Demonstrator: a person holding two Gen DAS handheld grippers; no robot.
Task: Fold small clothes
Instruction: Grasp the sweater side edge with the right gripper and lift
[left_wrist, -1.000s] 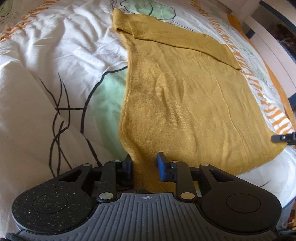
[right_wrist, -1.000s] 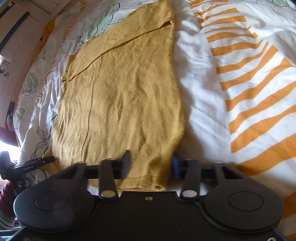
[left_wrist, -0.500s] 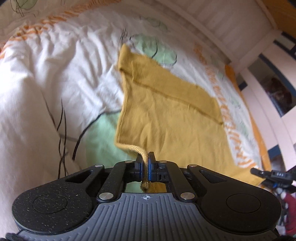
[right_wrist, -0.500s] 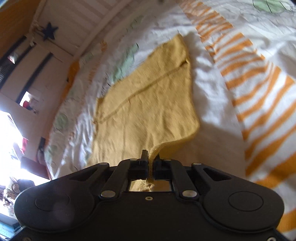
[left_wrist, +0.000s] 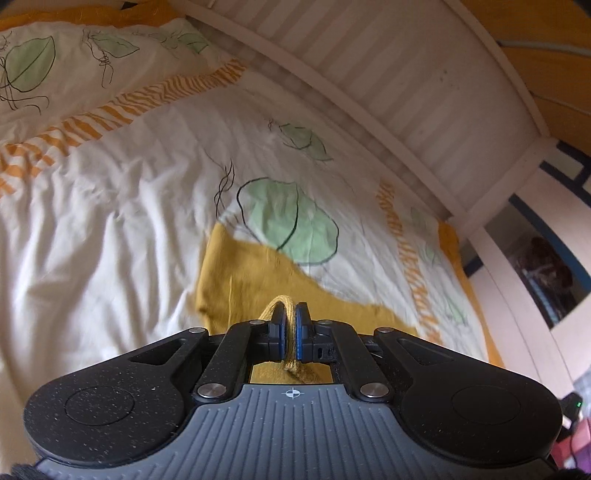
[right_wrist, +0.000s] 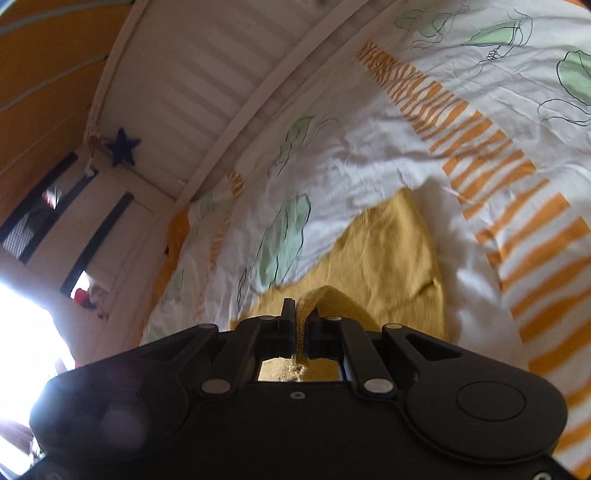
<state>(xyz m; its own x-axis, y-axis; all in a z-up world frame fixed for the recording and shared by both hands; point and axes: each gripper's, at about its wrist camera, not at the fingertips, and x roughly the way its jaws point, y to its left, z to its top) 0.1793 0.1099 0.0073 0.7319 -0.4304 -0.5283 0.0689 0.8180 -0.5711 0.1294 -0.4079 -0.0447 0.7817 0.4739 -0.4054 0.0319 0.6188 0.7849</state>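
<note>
A mustard-yellow knit garment (left_wrist: 255, 273) lies on a white duvet with green leaves and orange stripes. Its near hem is lifted off the bed. My left gripper (left_wrist: 290, 314) is shut on one corner of that hem, and the cloth loops up between its blue pads. In the right wrist view the same yellow garment (right_wrist: 391, 258) stretches away from my right gripper (right_wrist: 301, 312), which is shut on the other hem corner. Most of the garment's near part is hidden under the gripper bodies.
The duvet (left_wrist: 110, 206) spreads wide to the left in the left wrist view. A white slatted bed rail (left_wrist: 388, 85) runs along the far side. A blue star (right_wrist: 123, 146) hangs on the rail's corner post, and bright window light fills the lower left of the right view.
Both grippers closed on the garment's near hem, then rose and moved forward over it, carrying the hem toward the far end. Much less of the flat garment shows now.
</note>
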